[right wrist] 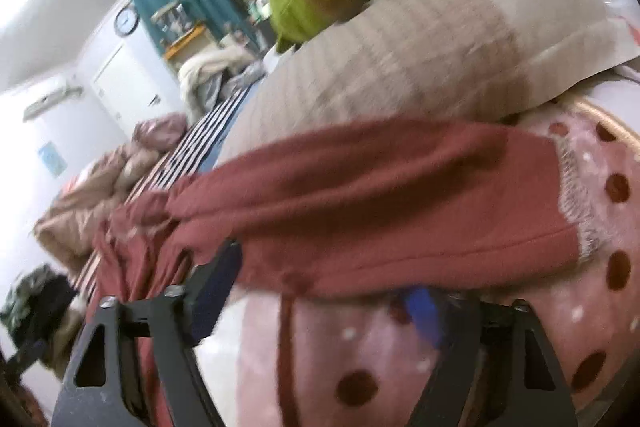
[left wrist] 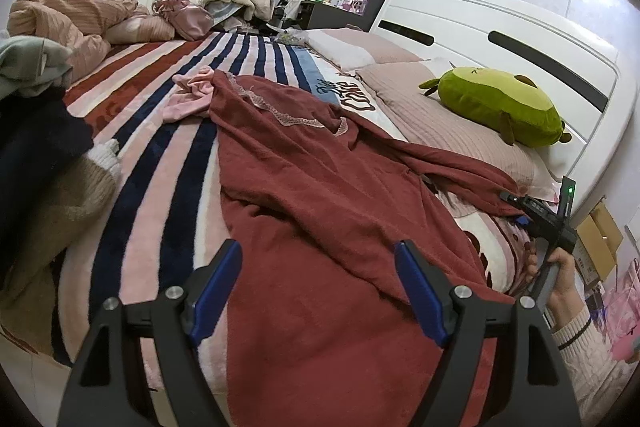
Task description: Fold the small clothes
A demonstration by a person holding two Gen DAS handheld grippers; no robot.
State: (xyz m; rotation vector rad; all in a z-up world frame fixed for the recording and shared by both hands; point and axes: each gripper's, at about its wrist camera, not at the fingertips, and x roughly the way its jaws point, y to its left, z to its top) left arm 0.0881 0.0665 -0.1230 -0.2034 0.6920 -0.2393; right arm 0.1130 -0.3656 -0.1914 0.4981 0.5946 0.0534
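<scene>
A dark red fleece garment point(left wrist: 320, 195) with lace trim lies spread over the striped blanket point(left wrist: 160, 131) on the bed. My left gripper point(left wrist: 318, 267) is open, hovering just above the garment's near hem with nothing between its blue pads. My right gripper point(left wrist: 532, 211) is at the bed's right side, by the garment's sleeve. In the blurred right wrist view the sleeve point(right wrist: 380, 203) with its lace cuff lies across the open right gripper point(right wrist: 320, 287); its right finger is partly hidden under the cloth. I cannot tell if it touches the sleeve.
A small pink garment point(left wrist: 192, 95) lies beyond the red one. A green plush toy point(left wrist: 500, 107) rests on pillows point(left wrist: 452, 131) by the white headboard point(left wrist: 520, 39). Crumpled bedding point(left wrist: 68, 19) and clothes point(left wrist: 36, 131) sit at left. A polka-dot sheet point(right wrist: 440, 347) covers the bed's edge.
</scene>
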